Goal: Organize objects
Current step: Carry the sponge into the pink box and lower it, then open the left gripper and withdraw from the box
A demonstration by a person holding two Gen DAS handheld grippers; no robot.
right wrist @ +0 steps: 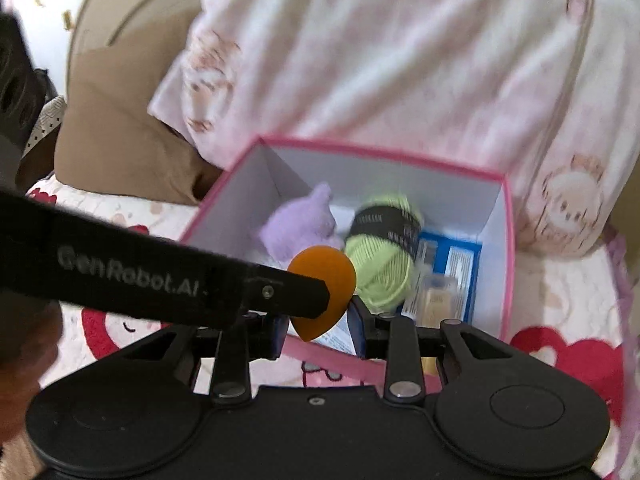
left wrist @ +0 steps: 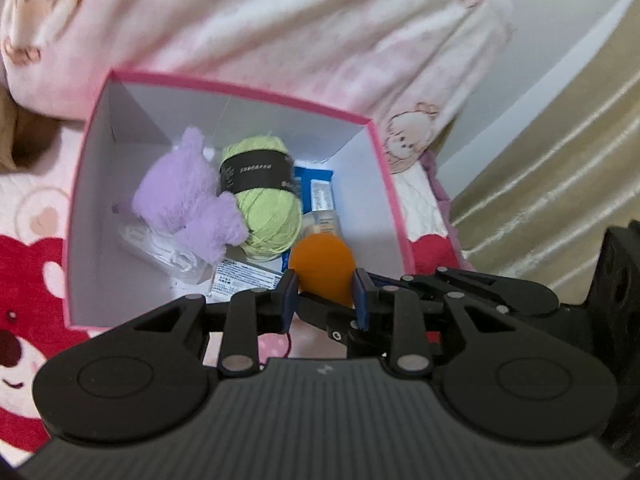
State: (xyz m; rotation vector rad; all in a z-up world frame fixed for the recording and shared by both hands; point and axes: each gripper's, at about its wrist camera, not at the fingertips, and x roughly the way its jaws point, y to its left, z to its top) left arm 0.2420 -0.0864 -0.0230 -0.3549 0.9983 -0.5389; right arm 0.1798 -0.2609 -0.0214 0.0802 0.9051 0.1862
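**Orange sponge held over the pink box**

While one orange teardrop sponge [left wrist: 322,270] hangs above the near edge of the pink box [left wrist: 384,168], the left gripper [left wrist: 325,298] clasps it between its two blue-padded fingers [left wrist: 289,300], the jaws pressed to the sponge's sides. In the right wrist view the same sponge [right wrist: 326,268] shows with its point turned down, and a black finger of the left gripper [right wrist: 288,294] crosses in front of it. The right gripper [right wrist: 320,330] sits just beside and below the sponge; its jaws stand apart with the sponge's tip in the gap, and whether they touch it cannot be told.

Inside the box lie one purple plush toy [left wrist: 188,200] toward the left wall, one ball of green yarn [left wrist: 266,204] with a black band at the middle, touching the plush, one blue packet [right wrist: 450,268] toward the right wall, and one clear plastic item [left wrist: 164,252] under the plush. A small printed carton [left wrist: 244,278] lies near the near wall.

The box rests on a pink bedspread with red bears [left wrist: 28,264]. A pale pink quilt [left wrist: 280,20] rises behind the far edge of the box, and one brown pillow [right wrist: 120,120] lies at the far left.
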